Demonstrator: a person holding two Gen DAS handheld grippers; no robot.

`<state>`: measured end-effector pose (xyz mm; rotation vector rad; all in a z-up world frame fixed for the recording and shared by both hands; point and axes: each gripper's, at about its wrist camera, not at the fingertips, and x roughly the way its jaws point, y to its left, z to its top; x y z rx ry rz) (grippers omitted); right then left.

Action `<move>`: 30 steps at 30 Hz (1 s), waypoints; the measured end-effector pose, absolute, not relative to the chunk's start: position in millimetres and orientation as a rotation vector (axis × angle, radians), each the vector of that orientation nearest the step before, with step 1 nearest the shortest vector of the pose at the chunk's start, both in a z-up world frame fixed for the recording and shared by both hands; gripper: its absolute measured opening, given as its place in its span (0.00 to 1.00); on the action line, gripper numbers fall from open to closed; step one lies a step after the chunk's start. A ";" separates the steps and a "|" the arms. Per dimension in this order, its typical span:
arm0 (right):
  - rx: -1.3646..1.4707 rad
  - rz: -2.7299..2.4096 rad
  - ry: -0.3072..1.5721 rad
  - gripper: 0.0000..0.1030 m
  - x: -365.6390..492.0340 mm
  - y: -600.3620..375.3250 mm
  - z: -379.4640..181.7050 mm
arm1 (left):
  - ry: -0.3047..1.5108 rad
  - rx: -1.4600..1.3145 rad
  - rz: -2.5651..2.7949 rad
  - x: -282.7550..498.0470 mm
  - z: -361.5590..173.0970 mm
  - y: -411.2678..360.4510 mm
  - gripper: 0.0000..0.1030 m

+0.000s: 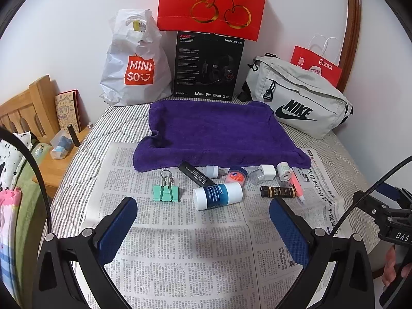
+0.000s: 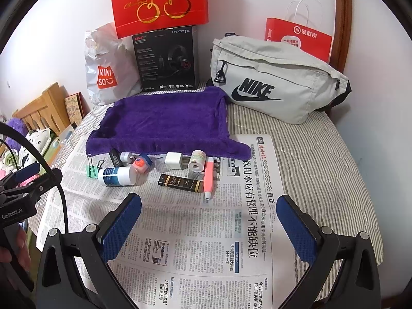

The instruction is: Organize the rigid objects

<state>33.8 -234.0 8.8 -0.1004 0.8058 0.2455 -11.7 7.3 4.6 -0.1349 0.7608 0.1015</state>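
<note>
Small items lie in a row on a newspaper [image 1: 180, 244] [image 2: 206, 244] in front of a purple towel [image 1: 216, 134] [image 2: 164, 121]: a green binder clip [image 1: 166, 193] [image 2: 92, 172], a white and blue bottle [image 1: 217, 196] [image 2: 117, 176], a black stick [image 1: 196, 174], a pink jar [image 1: 235, 175] [image 2: 140, 166], a white charger [image 1: 266, 172] [image 2: 172, 161], a tape roll [image 1: 283, 171] [image 2: 197, 161], a dark gold-banded tube [image 1: 276, 191] [image 2: 180, 180] and a pink pen [image 1: 297, 186] [image 2: 208, 177]. My left gripper [image 1: 203, 207] and right gripper [image 2: 208, 202] both hover open, short of the row, holding nothing.
At the back stand a Miniso plastic bag [image 1: 134, 61], a black headset box [image 1: 208, 67] [image 2: 166, 59], red paper bags [image 1: 211, 2] [image 2: 298, 36] and a grey Nike pouch [image 1: 298, 97] [image 2: 273, 79]. A wooden bedside shelf [image 1: 51, 159] is at the left. The striped bedcover [image 2: 322, 170] extends right.
</note>
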 end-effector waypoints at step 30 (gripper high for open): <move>-0.111 0.255 0.804 1.00 30.2 -227.3 11.8 | 0.759 -0.128 0.107 -15.2 5.8 9.8 1.00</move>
